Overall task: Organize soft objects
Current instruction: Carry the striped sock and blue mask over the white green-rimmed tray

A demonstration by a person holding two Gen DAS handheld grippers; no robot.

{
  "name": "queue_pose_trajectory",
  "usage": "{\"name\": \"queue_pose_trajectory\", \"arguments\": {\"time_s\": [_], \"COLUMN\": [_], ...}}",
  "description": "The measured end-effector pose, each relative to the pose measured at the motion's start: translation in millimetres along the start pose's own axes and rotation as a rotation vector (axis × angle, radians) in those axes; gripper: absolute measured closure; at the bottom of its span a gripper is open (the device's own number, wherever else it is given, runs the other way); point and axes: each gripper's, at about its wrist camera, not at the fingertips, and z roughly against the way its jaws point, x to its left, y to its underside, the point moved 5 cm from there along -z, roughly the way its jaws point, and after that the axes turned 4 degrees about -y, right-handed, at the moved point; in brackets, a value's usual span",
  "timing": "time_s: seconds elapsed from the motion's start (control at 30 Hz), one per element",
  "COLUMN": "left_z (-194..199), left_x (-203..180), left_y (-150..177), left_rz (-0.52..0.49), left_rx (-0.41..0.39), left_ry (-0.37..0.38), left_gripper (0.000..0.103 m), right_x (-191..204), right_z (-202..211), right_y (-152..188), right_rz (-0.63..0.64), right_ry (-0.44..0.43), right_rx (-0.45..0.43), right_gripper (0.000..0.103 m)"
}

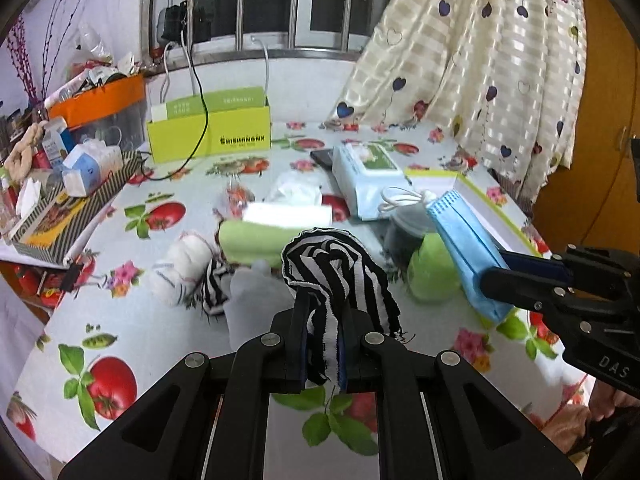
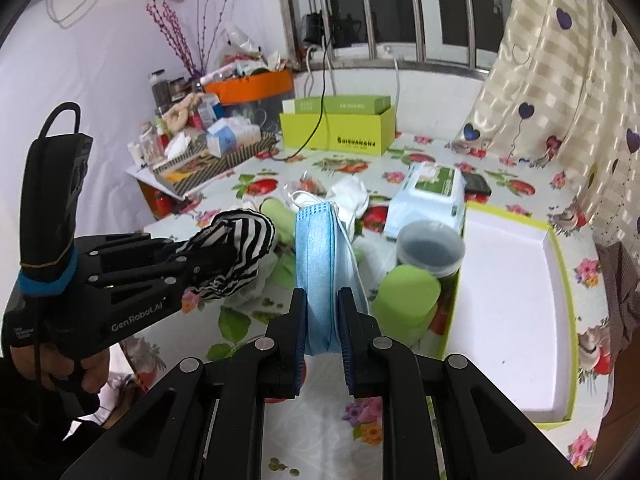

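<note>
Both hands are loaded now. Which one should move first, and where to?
Probably swing the right hand-held gripper rightward and release over the white tray. It is shut on the blue face mask, and the tray sits open just right of it with bare floor showing. The left hand-held gripper, shut on the striped cloth, can follow.

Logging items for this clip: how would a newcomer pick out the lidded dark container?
Start at the shallow white tray with the lime rim on the fruit-print table. Just off its near-left corner stands the dark container, behind a green roll. It alone is a rigid tub with a clear lid.
</note>
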Motion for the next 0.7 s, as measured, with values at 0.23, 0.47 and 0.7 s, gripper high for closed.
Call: {"name": "queue_pose_trajectory", "arguments": {"time_s": [0.23,0.47,0.7], "left_z": [-4,-8,-17], "left_x": [-13,-33,-66], "left_y": [-21,-41,-56], "left_rz": [-0.012,-0.027,-0.06], "left_rx": [-0.028,-0.046,-0.051], "left_ry": [0.007,0.024,0.06], "left_gripper": [0.092,0.092,0.092], "right_x": [-12,-34,-65], "right_z": [16,28,41], "right_y": [-10,-17,-15], "right_rz": [0.0,-0.025,-0.069], "right_ry": [0.023,0.053,0.095], "right_rx": [-0.046,-0.083,-0.106], "right_gripper": [0.088,0.088,0.088]}}
